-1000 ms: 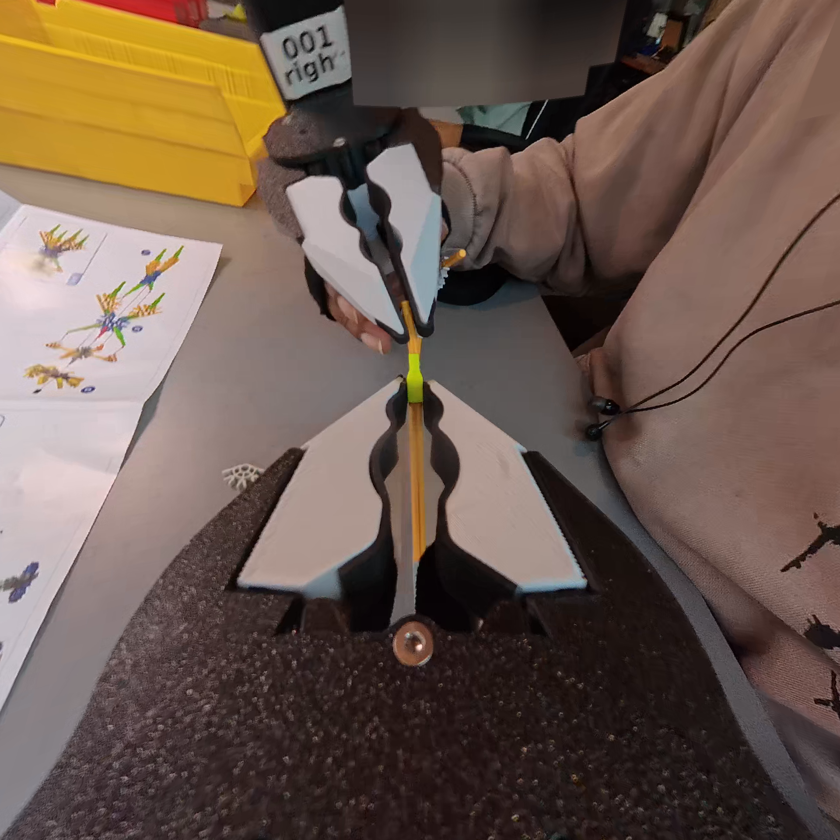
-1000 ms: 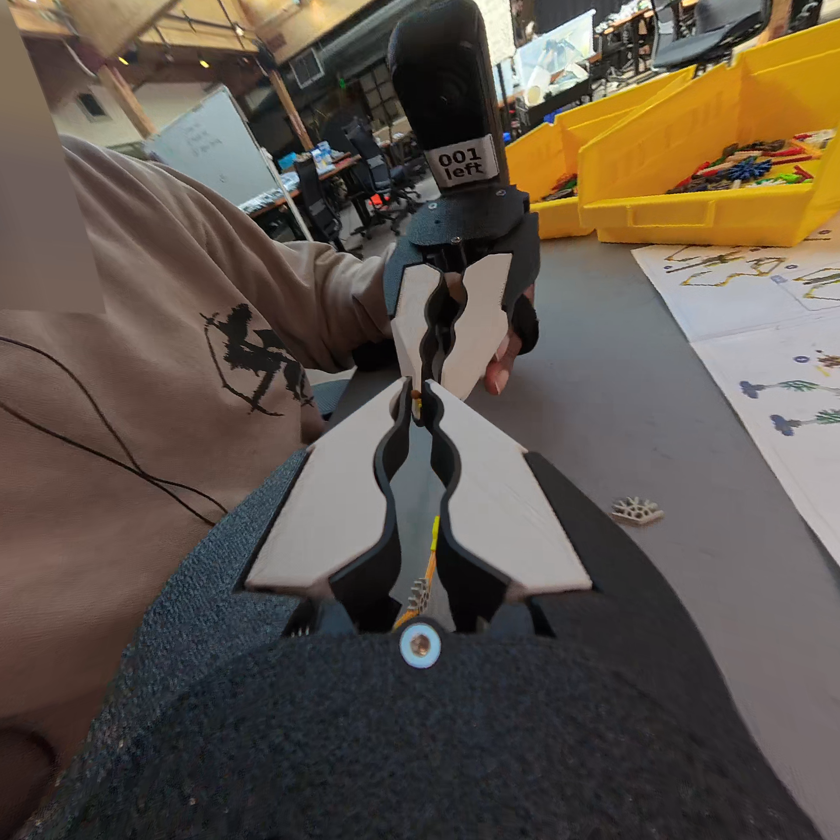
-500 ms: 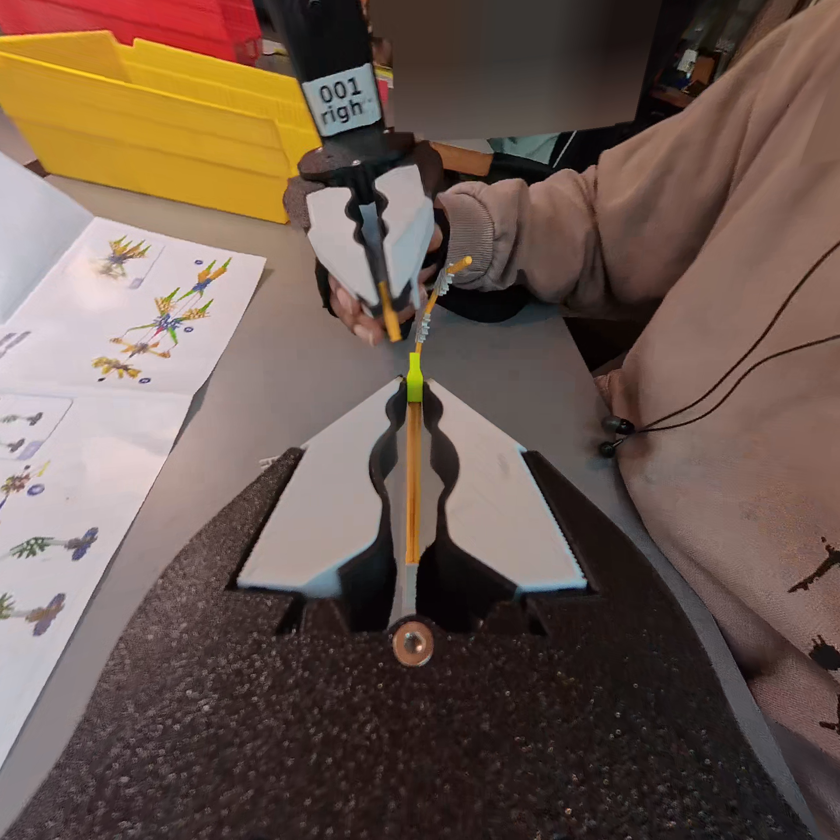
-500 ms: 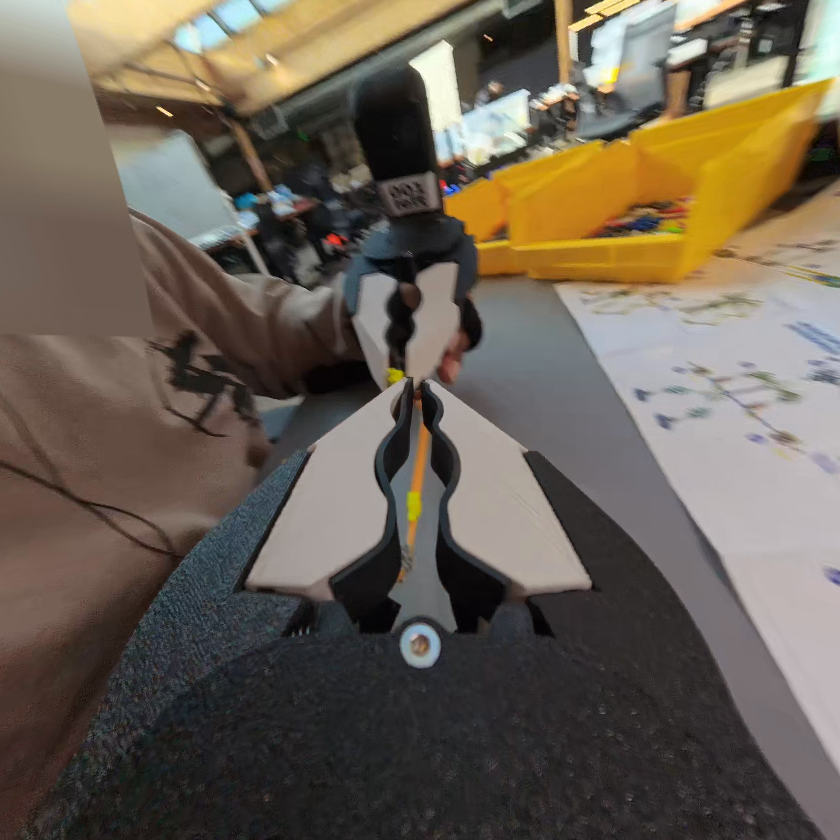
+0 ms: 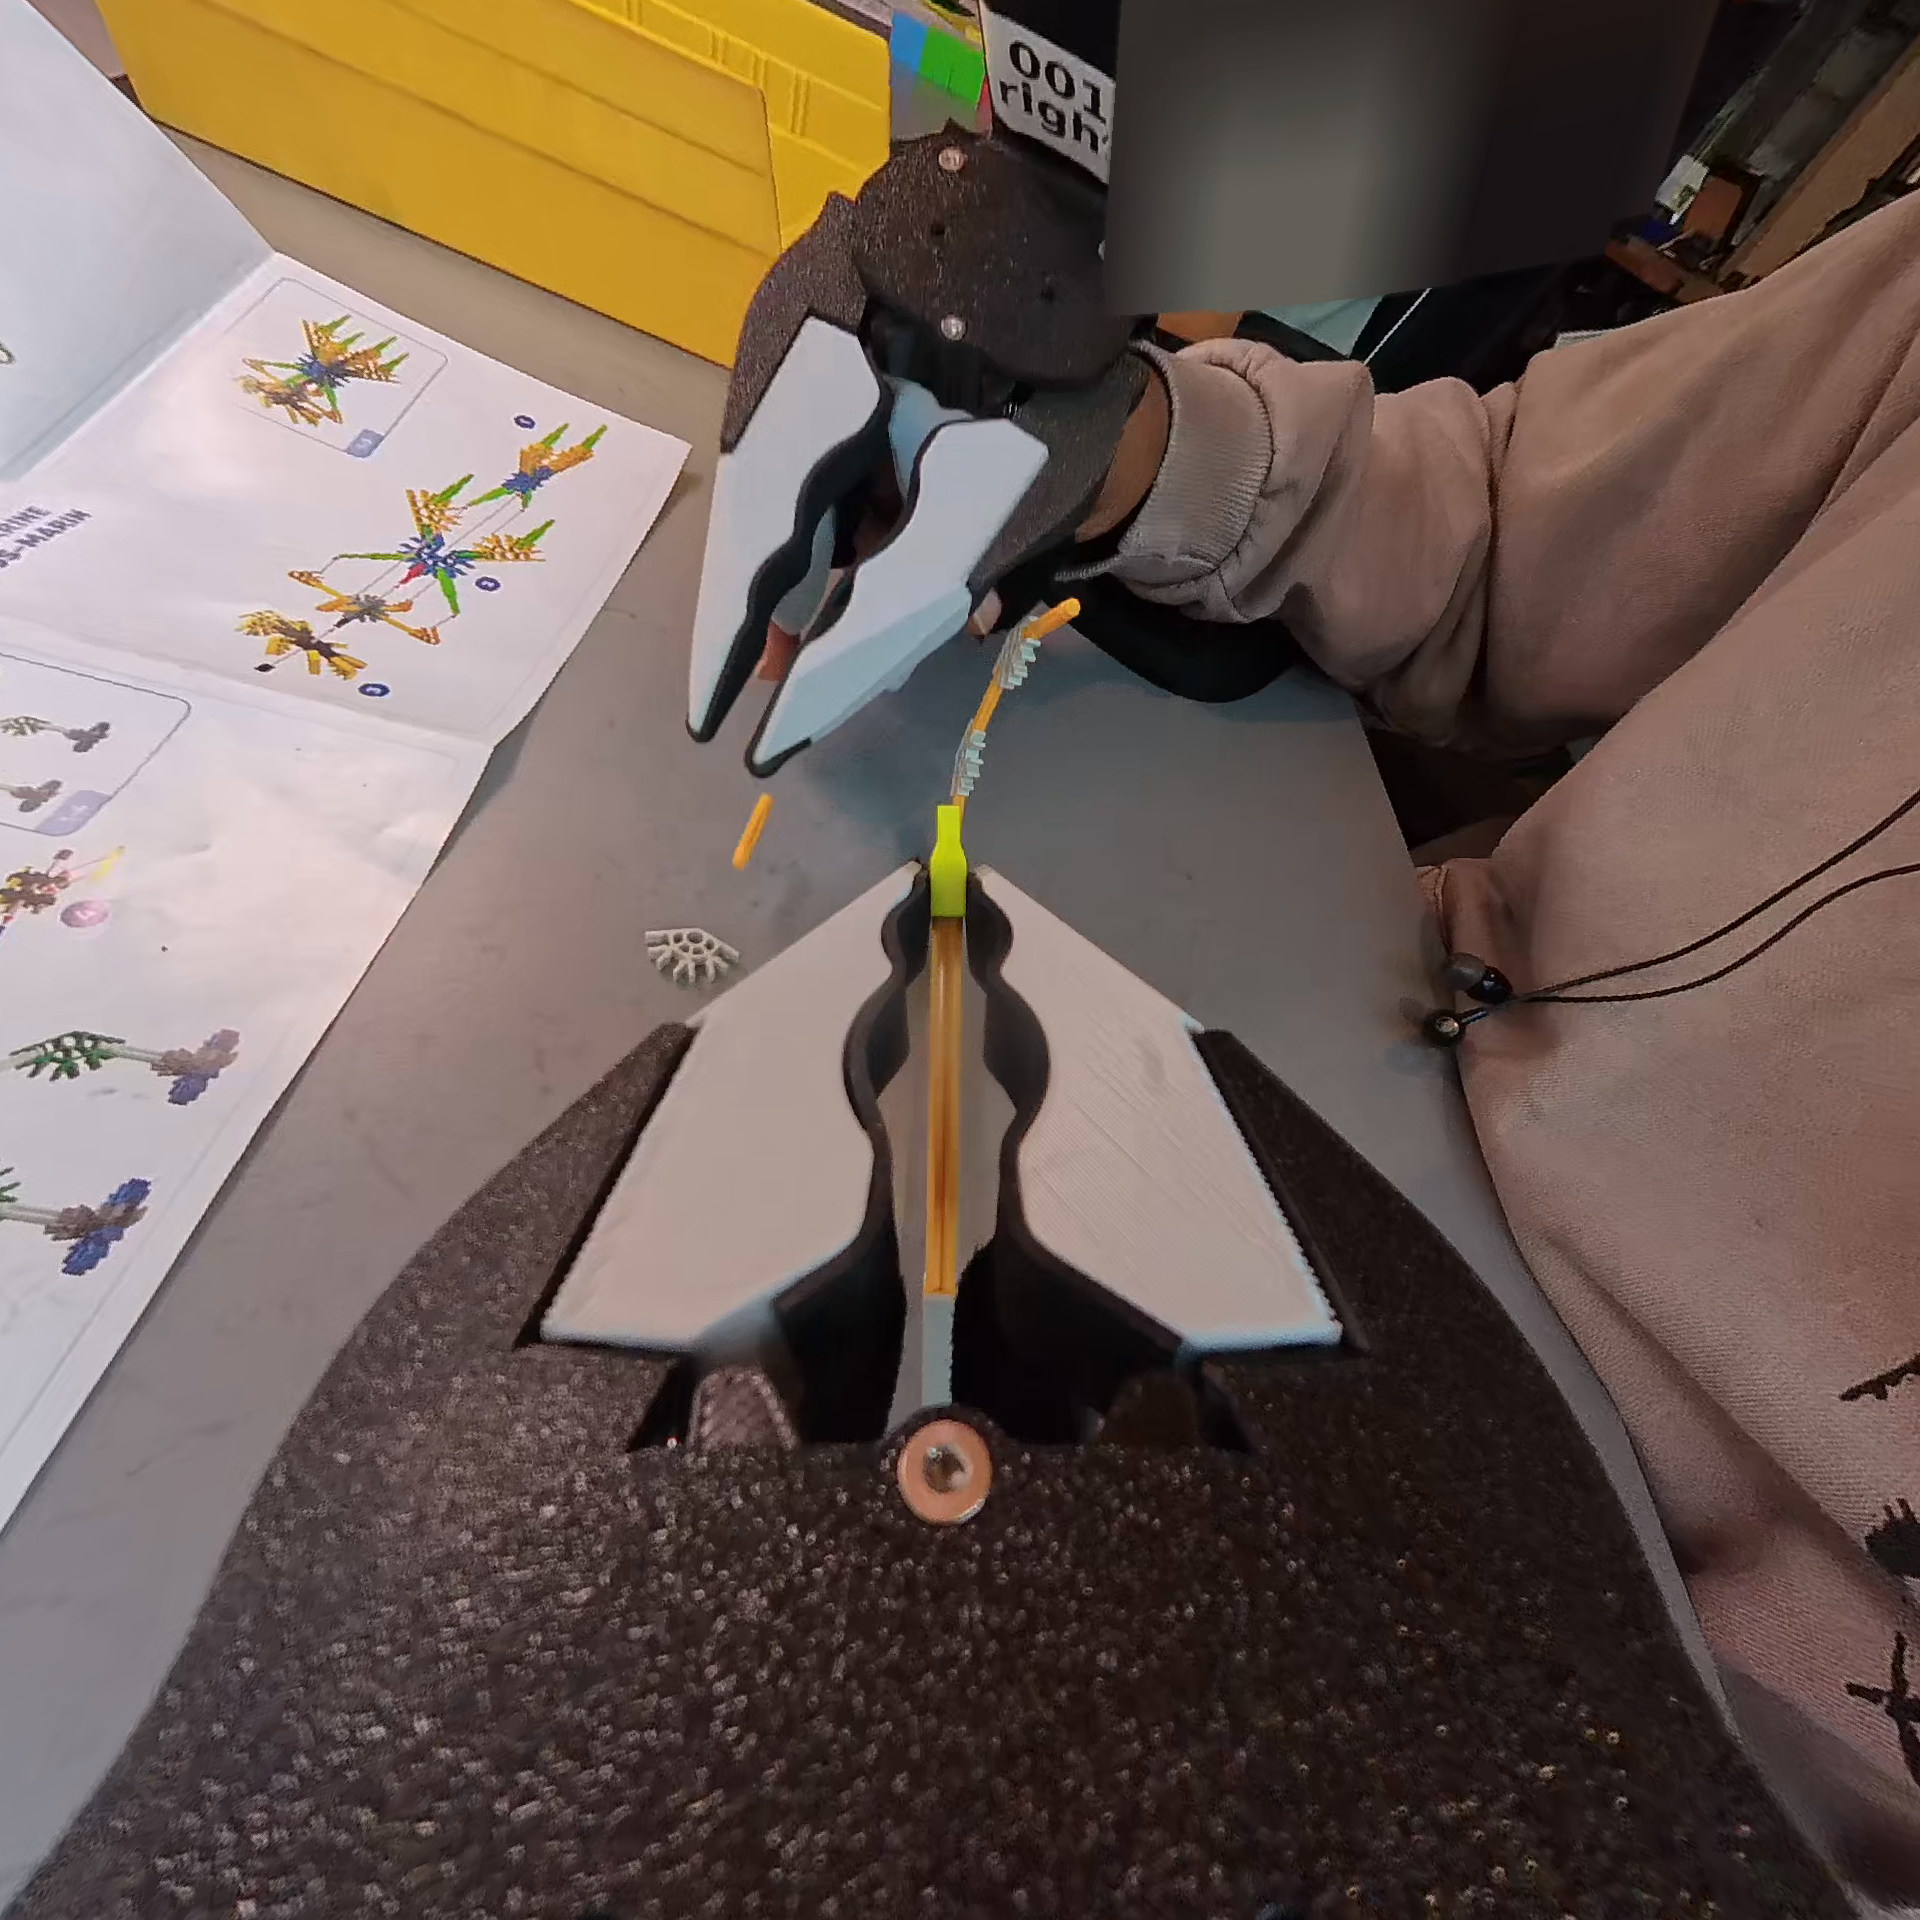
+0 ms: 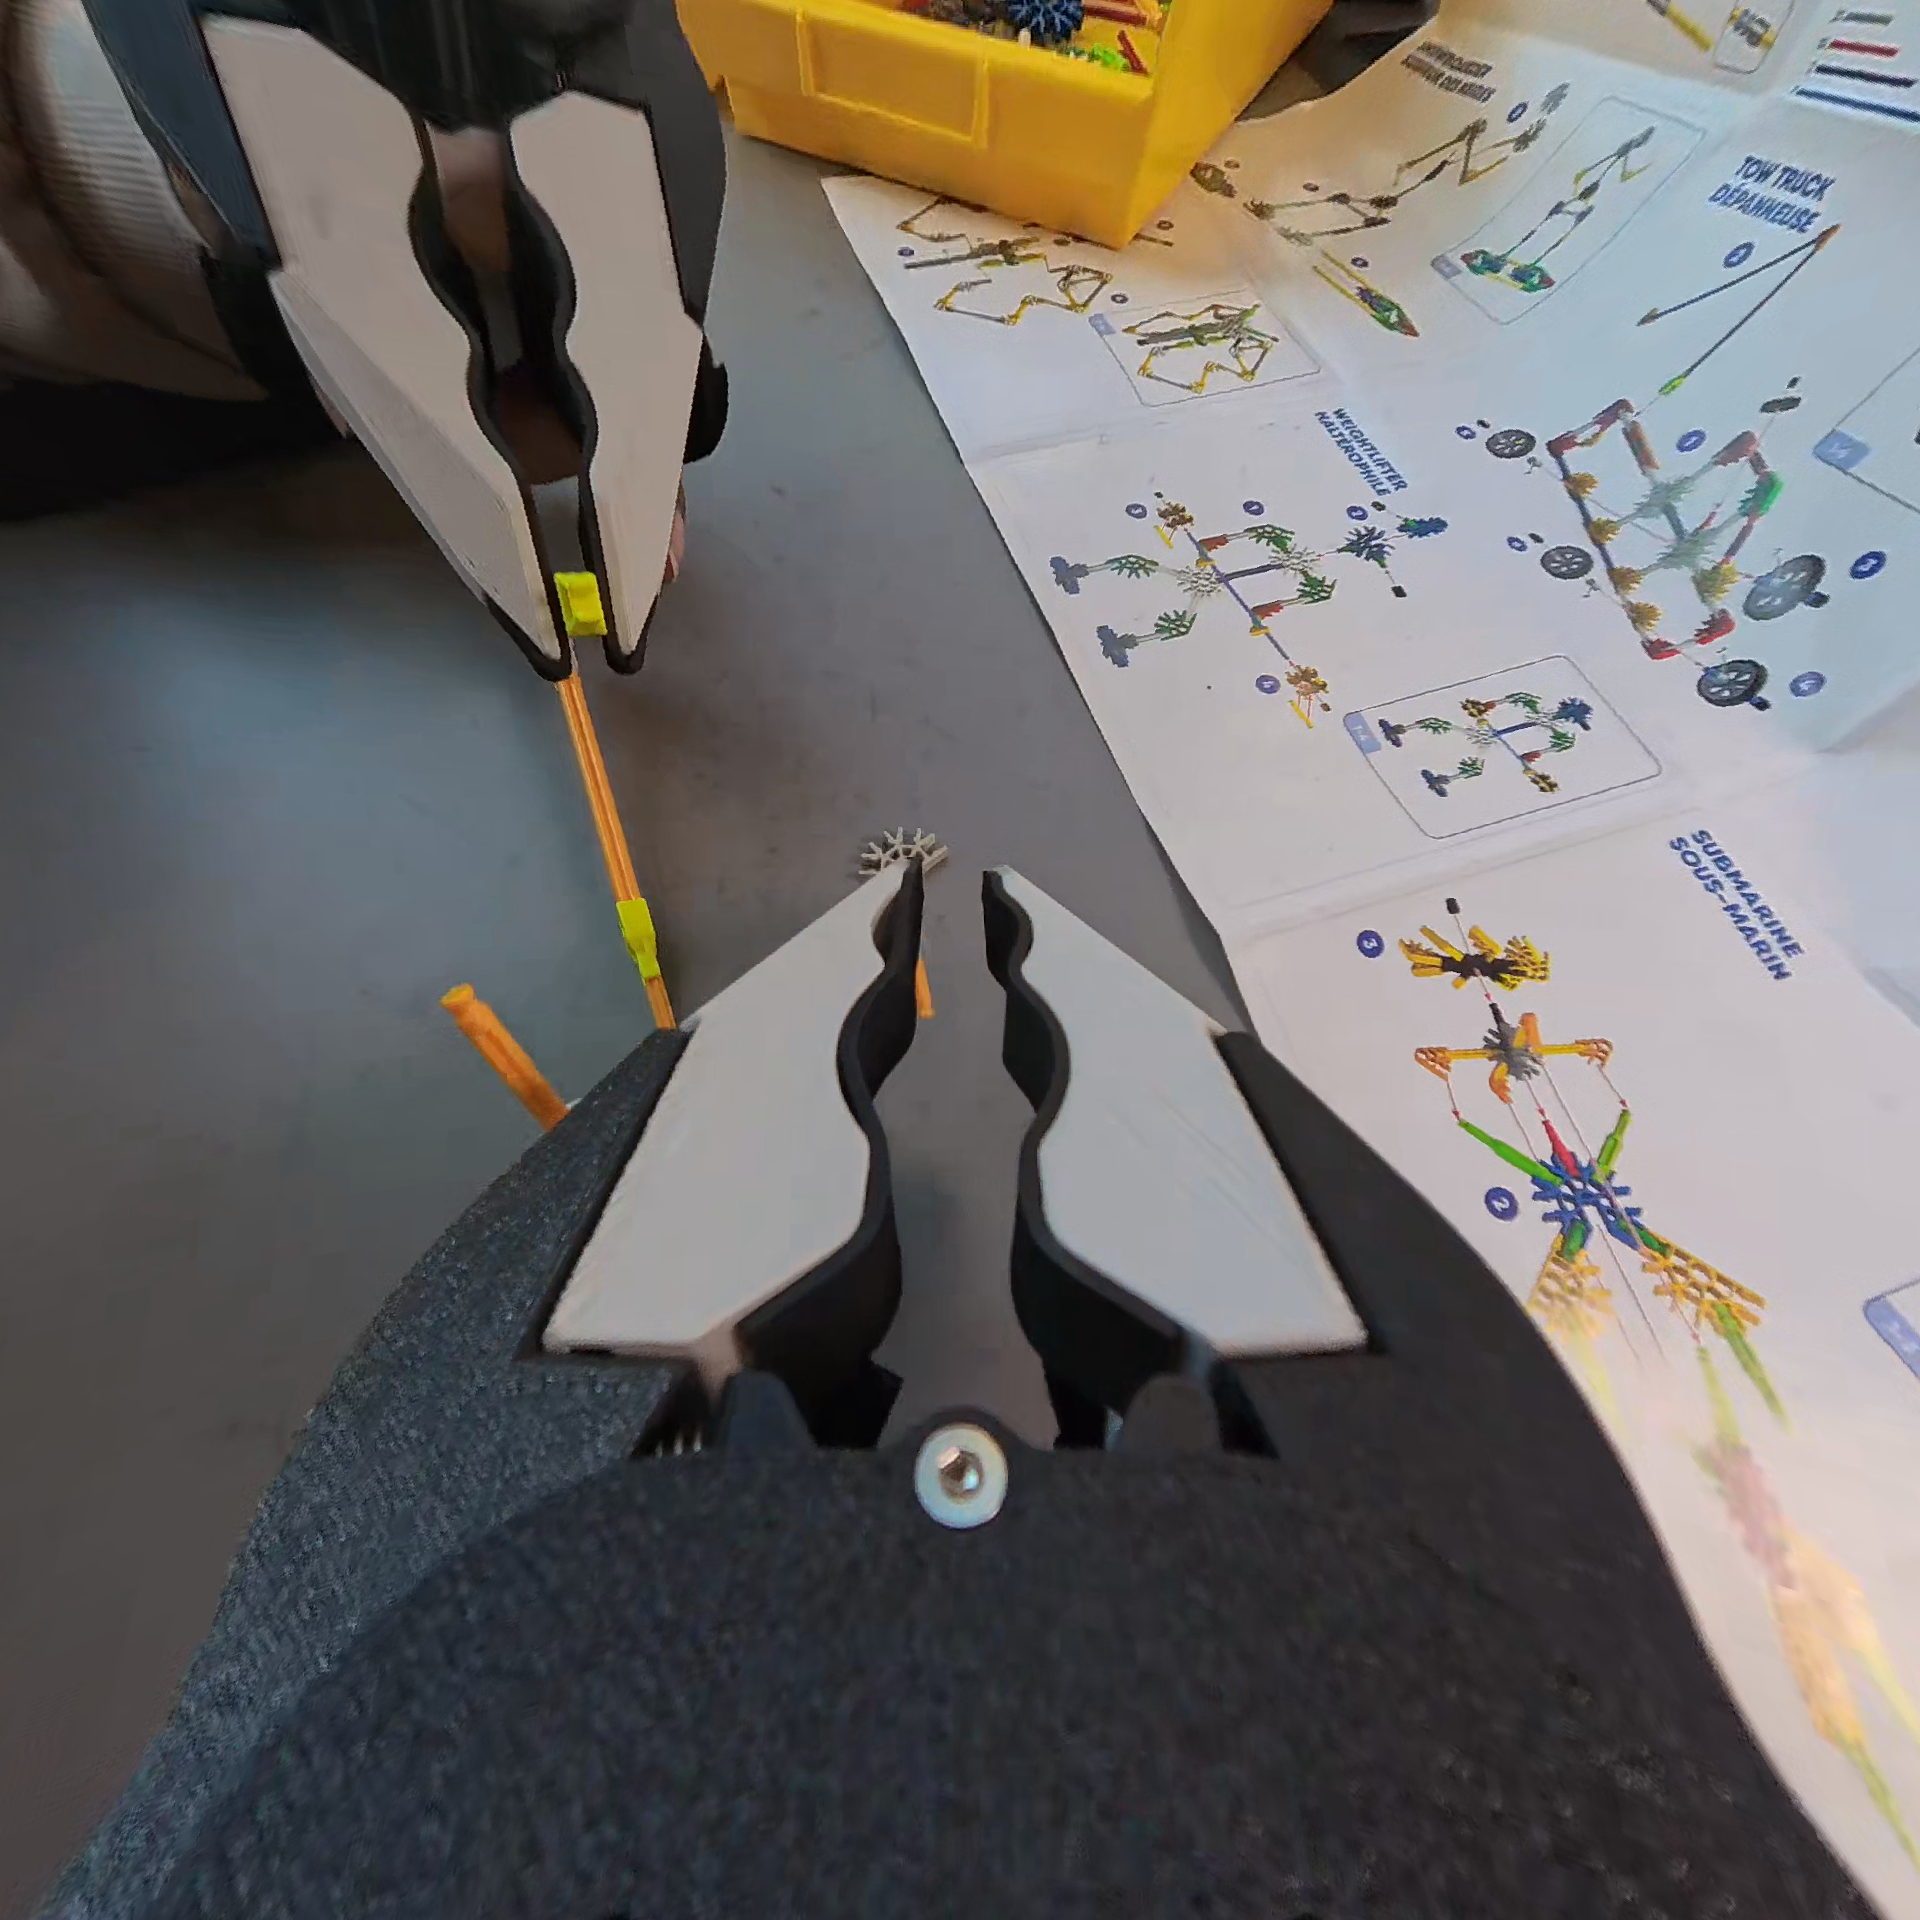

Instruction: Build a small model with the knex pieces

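My left gripper [image 5: 945, 878] is shut on an orange rod [image 5: 942, 1101] with a lime connector [image 5: 945, 862] at its fingertips. Beyond it the assembly continues with grey connectors [image 5: 971, 764] and an orange end [image 5: 1055, 615]. The right wrist view shows the left gripper [image 6: 587, 657], its lime connector [image 6: 580, 603], the rod [image 6: 603, 800] and a second lime connector [image 6: 636, 935]. My right gripper [image 6: 951, 883] is open and empty, seen also in the left wrist view [image 5: 732, 743]. A short orange rod [image 5: 751, 831] is just below its tips. A grey connector [image 6: 902, 852] lies beside its left fingertip.
Printed instruction sheets [image 5: 260, 623] [image 6: 1455, 623] cover the grey table [image 5: 520, 987] on one side. Yellow bins [image 5: 499, 135] [image 6: 966, 104] with loose parts stand at the back. A person's beige sleeve [image 5: 1455, 520] and body are along the table edge. The tips of one gripper are about 8 cm away from the tips of the other.
My right gripper has opened, let go of the short orange rod and tilted down toward the table, away from the assembly. My left gripper keeps its hold on the rod.
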`<action>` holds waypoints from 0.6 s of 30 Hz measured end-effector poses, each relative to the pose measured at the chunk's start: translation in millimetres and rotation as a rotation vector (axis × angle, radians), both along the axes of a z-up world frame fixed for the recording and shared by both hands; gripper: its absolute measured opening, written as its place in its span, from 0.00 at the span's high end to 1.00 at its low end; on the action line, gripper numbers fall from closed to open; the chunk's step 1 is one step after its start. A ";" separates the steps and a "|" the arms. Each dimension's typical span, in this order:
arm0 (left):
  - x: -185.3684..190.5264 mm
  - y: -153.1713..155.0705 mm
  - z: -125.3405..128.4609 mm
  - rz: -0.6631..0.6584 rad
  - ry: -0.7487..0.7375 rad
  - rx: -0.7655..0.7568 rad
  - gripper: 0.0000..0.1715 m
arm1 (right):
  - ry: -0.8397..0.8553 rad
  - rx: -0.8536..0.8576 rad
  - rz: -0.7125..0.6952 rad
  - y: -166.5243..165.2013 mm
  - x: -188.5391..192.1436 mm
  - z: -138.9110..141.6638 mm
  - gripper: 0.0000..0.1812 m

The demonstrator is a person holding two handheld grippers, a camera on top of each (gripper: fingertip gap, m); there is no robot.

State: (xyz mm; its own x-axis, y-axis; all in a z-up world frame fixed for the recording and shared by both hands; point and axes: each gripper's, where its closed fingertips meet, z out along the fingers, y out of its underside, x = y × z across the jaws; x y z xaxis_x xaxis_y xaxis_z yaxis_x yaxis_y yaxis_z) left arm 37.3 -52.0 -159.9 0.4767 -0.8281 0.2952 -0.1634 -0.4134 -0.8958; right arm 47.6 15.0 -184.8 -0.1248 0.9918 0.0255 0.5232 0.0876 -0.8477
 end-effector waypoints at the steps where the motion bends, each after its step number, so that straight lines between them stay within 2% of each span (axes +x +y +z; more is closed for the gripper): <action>1: -0.3 0.2 -1.6 0.001 0.008 -0.003 0.97 | 0.037 -0.032 -0.002 1.9 1.3 7.7 0.94; 4: -1.9 1.2 -4.0 0.008 0.017 -0.013 0.97 | 0.170 -0.147 0.038 3.6 8.3 39.0 0.91; 6: -3.8 1.8 -5.0 0.013 0.020 -0.021 0.97 | 0.260 -0.256 0.124 -3.5 18.2 62.8 0.90; 8: -5.6 2.1 -5.0 0.015 0.019 -0.026 0.97 | 0.274 -0.367 0.239 -15.8 32.4 74.7 0.88; 11: -7.0 2.5 -5.2 0.017 0.020 -0.027 0.97 | 0.197 -0.383 0.360 -33.5 47.0 64.6 0.85; 13: -7.1 2.9 -5.4 0.019 0.019 -0.028 0.97 | 0.120 -0.322 0.372 -39.7 44.8 46.5 0.86; 15: -7.7 3.4 -5.6 0.022 0.019 -0.028 0.97 | 0.063 -0.276 0.398 -48.5 43.2 33.4 0.98; 18: -12.6 7.7 -7.7 0.056 0.044 -0.020 0.95 | 0.082 -0.239 0.406 -53.0 39.7 36.4 0.99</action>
State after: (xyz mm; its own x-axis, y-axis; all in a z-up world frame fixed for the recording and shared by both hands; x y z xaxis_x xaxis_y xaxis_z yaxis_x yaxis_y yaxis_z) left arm 24.7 -44.2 -167.7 0.5350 -0.7937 0.2895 -0.1780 -0.4410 -0.8797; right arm 87.4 -38.0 -148.4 -0.5104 0.8426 -0.1716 0.4175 0.0684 -0.9061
